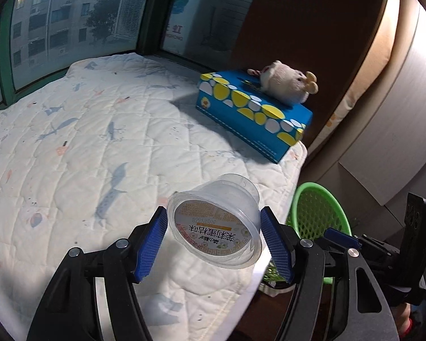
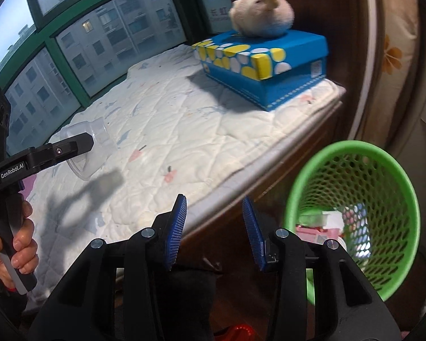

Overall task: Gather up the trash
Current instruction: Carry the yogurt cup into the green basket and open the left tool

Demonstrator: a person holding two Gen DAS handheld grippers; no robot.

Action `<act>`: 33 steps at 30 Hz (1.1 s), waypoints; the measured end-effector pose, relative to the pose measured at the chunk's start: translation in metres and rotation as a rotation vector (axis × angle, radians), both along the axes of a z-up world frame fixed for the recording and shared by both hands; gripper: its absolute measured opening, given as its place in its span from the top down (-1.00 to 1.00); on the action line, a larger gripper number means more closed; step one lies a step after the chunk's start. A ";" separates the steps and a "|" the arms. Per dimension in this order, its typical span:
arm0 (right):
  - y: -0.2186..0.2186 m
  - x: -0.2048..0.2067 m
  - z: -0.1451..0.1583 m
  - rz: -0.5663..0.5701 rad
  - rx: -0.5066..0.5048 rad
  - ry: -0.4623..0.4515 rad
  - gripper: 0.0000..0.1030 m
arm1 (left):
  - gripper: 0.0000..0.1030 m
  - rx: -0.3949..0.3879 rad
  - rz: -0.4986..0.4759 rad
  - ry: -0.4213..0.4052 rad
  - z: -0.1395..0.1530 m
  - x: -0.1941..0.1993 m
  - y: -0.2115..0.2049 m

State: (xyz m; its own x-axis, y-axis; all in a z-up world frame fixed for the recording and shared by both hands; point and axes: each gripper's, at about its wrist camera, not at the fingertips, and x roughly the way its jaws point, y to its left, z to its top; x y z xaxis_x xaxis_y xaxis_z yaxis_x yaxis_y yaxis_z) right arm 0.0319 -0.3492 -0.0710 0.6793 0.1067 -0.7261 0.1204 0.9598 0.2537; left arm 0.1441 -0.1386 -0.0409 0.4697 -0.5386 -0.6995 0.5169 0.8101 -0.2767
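Observation:
A clear plastic cup (image 1: pixel 217 227) with a printed foil lid sits tilted between the blue pads of my left gripper (image 1: pixel 214 213), which is shut on its sides above the quilted pad's corner. The right wrist view shows the same cup (image 2: pixel 99 142) at the far left, held by the left gripper (image 2: pixel 79 145) over the pad. My right gripper (image 2: pixel 213 201) stands open with nothing between its pads, off the seat's wooden edge. To its right is a green mesh basket (image 2: pixel 298 187) with some trash inside; the same basket (image 1: pixel 321 207) appears beyond the pad's corner.
A white quilted pad (image 1: pixel 99 130) covers the window seat. A blue tissue box (image 1: pixel 255 116) with a plush toy (image 1: pixel 286 82) on top stands at its far right. Green-framed windows (image 2: pixel 71 56) run behind. A person's hand (image 2: pixel 20 244) grips the left gripper's handle.

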 end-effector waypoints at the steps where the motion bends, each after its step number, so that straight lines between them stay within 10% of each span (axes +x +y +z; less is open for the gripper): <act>1: -0.007 -0.007 0.000 -0.018 -0.003 0.000 0.18 | -0.26 0.002 -0.019 0.002 -0.001 -0.005 -0.010; 33: -0.136 -0.125 -0.021 -0.353 0.010 0.037 0.18 | -0.26 0.120 -0.310 0.106 -0.055 -0.074 -0.219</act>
